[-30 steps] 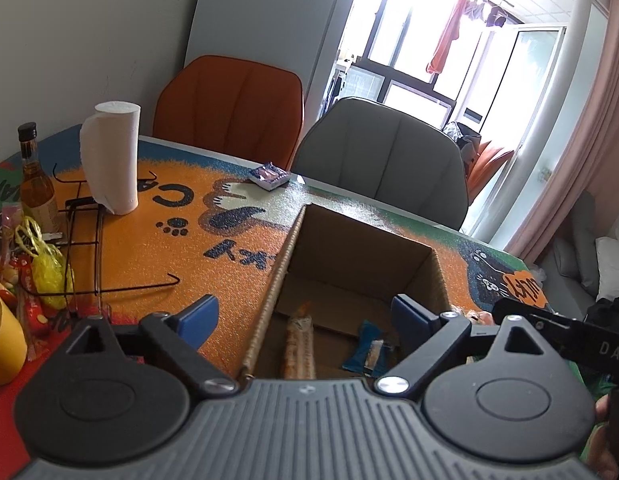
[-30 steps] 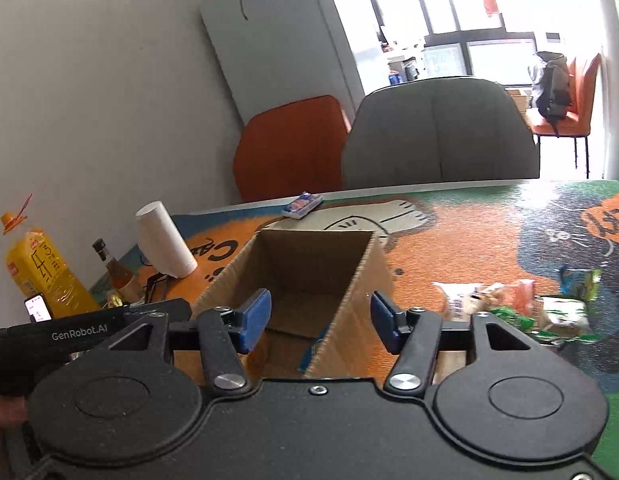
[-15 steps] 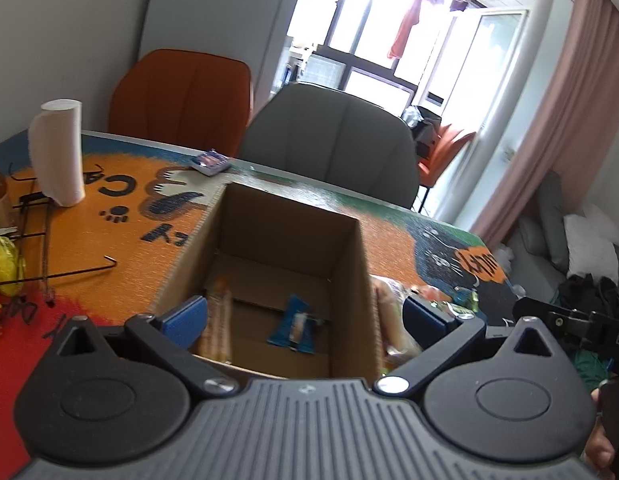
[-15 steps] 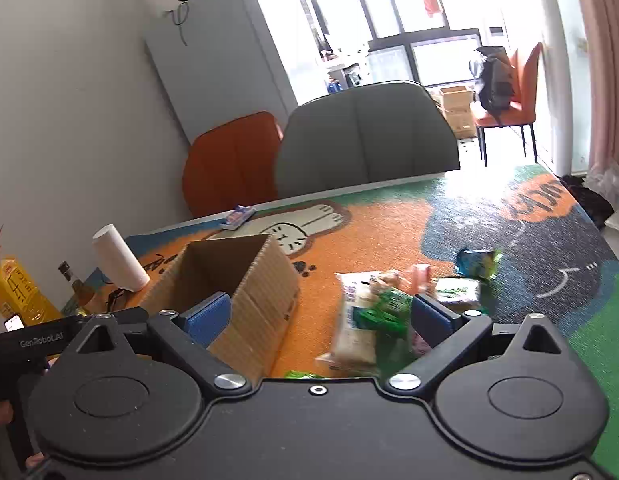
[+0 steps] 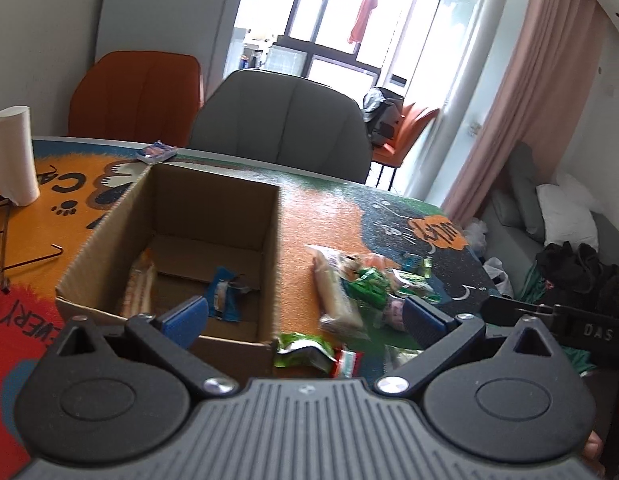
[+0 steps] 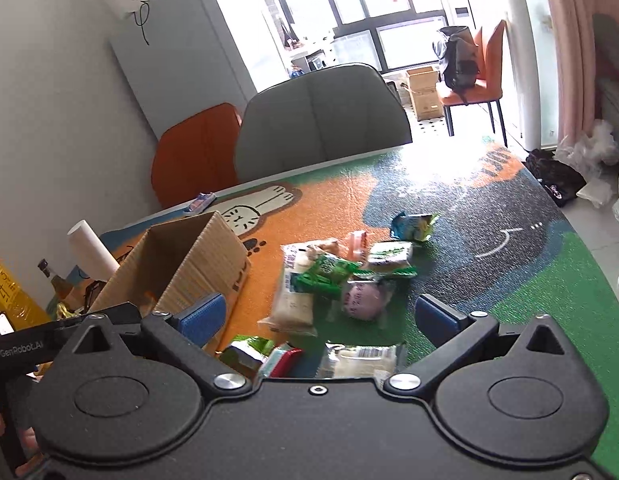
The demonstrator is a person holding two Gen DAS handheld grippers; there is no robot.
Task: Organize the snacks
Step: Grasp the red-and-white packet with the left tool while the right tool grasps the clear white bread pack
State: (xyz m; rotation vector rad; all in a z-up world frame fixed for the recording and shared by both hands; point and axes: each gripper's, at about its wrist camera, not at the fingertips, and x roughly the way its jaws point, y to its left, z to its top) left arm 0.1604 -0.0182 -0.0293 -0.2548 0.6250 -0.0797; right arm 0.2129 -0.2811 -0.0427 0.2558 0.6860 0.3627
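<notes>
On the table [image 6: 509, 208], I see an open box [image 5: 181, 216] left of centre and a loose pile of snacks [image 6: 333, 276] on the mat to its right, just beside the box's right wall. Inside the box lie a long pale packet [image 5: 139, 284] along the left wall and a blue packet [image 5: 223, 294] on the floor. In the pile: a long white packet [image 6: 291, 292], a green packet [image 6: 325, 274] lying across it, a purple packet [image 6: 361, 294] and a blue-green packet [image 6: 413, 226] set apart at the far side. Nearer me, a green wrapper [image 5: 305, 352] lies by the box's near right corner.

My left gripper [image 5: 305, 316] hangs over that corner, jaws spread wide and empty, one pad over the box, the other over the pile. My right gripper [image 6: 321, 316] is above the pile's near edge; its jaws have just been opening and stand wide, with nothing pinched.

A paper roll [image 5: 11, 156] stands far left.
</notes>
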